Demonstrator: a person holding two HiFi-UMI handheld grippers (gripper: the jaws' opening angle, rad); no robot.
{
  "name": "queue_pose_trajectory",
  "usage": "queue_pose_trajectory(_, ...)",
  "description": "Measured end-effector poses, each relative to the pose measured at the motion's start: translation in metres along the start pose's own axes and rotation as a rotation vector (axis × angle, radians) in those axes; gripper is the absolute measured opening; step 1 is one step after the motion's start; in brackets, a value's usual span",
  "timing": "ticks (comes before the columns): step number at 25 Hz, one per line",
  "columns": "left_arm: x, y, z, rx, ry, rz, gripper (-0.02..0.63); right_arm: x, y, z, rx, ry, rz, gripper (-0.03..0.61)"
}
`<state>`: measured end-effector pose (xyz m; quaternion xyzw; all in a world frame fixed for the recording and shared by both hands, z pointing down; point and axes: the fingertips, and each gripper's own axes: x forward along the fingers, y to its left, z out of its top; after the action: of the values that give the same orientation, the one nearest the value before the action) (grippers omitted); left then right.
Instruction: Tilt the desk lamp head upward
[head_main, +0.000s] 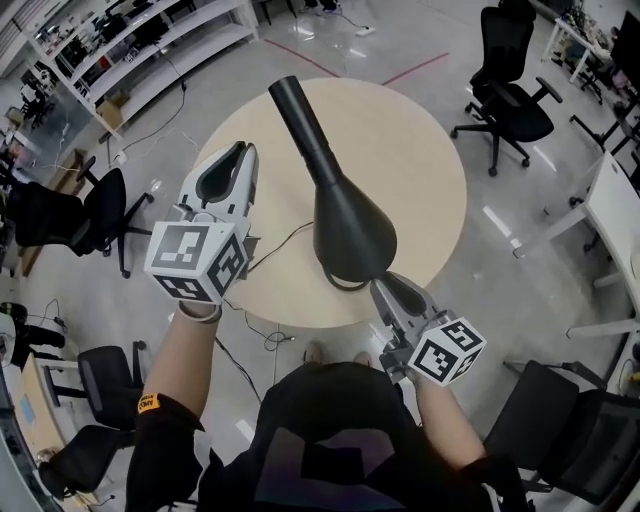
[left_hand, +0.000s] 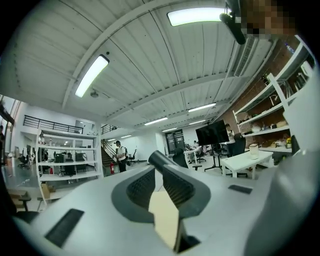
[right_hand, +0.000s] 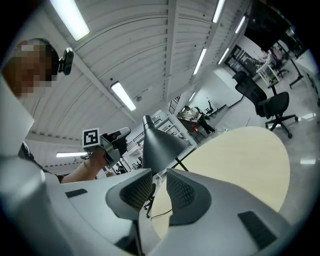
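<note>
A black desk lamp stands on the round beige table (head_main: 420, 170). Its cone-shaped head (head_main: 350, 230) points down toward the near edge, and its neck (head_main: 298, 110) runs back over the table. My left gripper (head_main: 243, 150) hangs to the left of the neck, apart from it, jaws together with nothing between them (left_hand: 158, 169). My right gripper (head_main: 382, 285) sits at the near rim of the head. Its jaws (right_hand: 158, 174) stand a narrow gap apart, with the lamp head (right_hand: 157, 145) just beyond the tips, not clamped.
The lamp's thin cable (head_main: 285, 240) trails off the table's near left edge. Black office chairs stand at the left (head_main: 100, 215) and the back right (head_main: 510, 95). A white desk (head_main: 615, 215) is at the right, and shelving (head_main: 130, 45) at the back left.
</note>
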<state>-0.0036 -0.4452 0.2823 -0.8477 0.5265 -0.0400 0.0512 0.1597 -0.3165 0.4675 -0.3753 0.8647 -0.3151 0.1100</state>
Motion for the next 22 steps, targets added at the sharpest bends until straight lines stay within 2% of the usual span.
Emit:
queue_pose_trajectory(3,0.023,0.01,0.031,0.027,-0.029,-0.054,0.099,0.004,0.009,0.002,0.08,-0.025,0.06,0.074)
queue_pose_trajectory(7,0.051,0.013,0.056,0.059,-0.04,-0.129,0.121,0.009,0.019,0.006,0.113,-0.062,0.087,0.074)
queue_pose_trajectory(10,0.072,0.015,0.059,0.066,-0.019,-0.173,0.125,0.013,0.019,0.006,0.151,-0.083,0.086,0.074)
queue_pose_trajectory(16,0.105,0.027,0.055,0.062,0.021,-0.198,0.131,0.023,0.026,0.006,0.201,-0.115,0.112,0.074)
queue_pose_trajectory(22,0.114,0.024,0.049,0.032,0.031,-0.29,0.13,0.016,0.028,0.012,0.24,-0.176,0.122,0.074)
